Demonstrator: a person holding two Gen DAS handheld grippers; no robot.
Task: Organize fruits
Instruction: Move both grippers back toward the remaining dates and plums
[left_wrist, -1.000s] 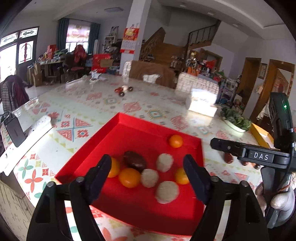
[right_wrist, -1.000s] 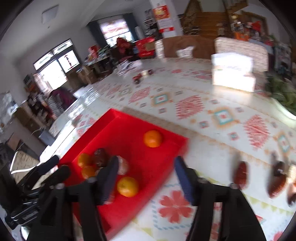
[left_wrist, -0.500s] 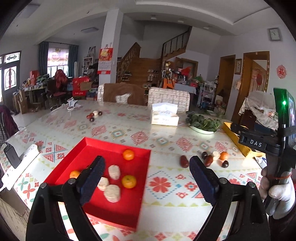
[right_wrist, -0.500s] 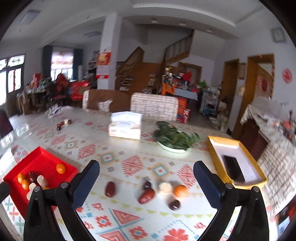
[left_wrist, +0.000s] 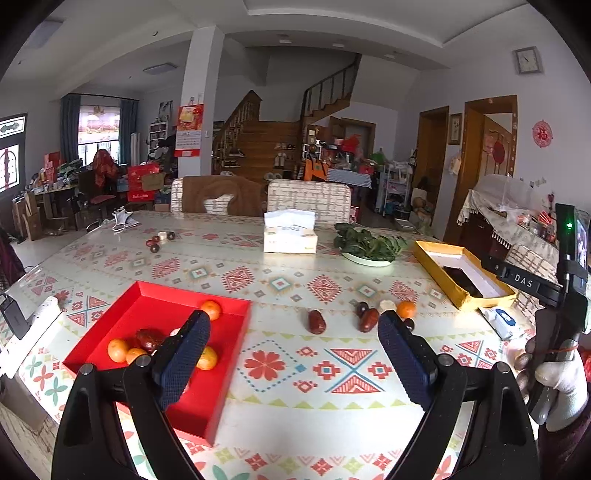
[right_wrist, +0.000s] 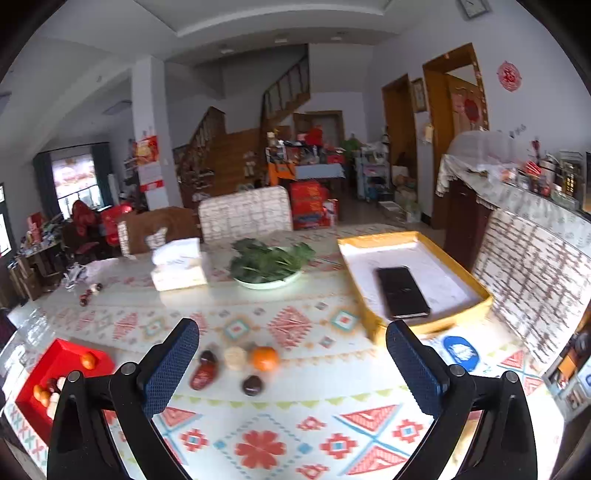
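- Red tray (left_wrist: 147, 299) holds several fruits; loose fruit cluster (right_wrist: 236, 363) left on table (left_wrist: 280, 369).
- Left gripper (left_wrist: 291, 350), right gripper (right_wrist: 291, 365): jaws apart, empty, just widened.

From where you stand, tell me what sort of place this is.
Most likely a lived-in family home, in an open dining and living room: a long table with chairs, a wooden staircase going upstairs, and household clutter by the window.

Tissue box (left_wrist: 290, 232), plate of greens (right_wrist: 268, 264), phone (right_wrist: 402, 292).
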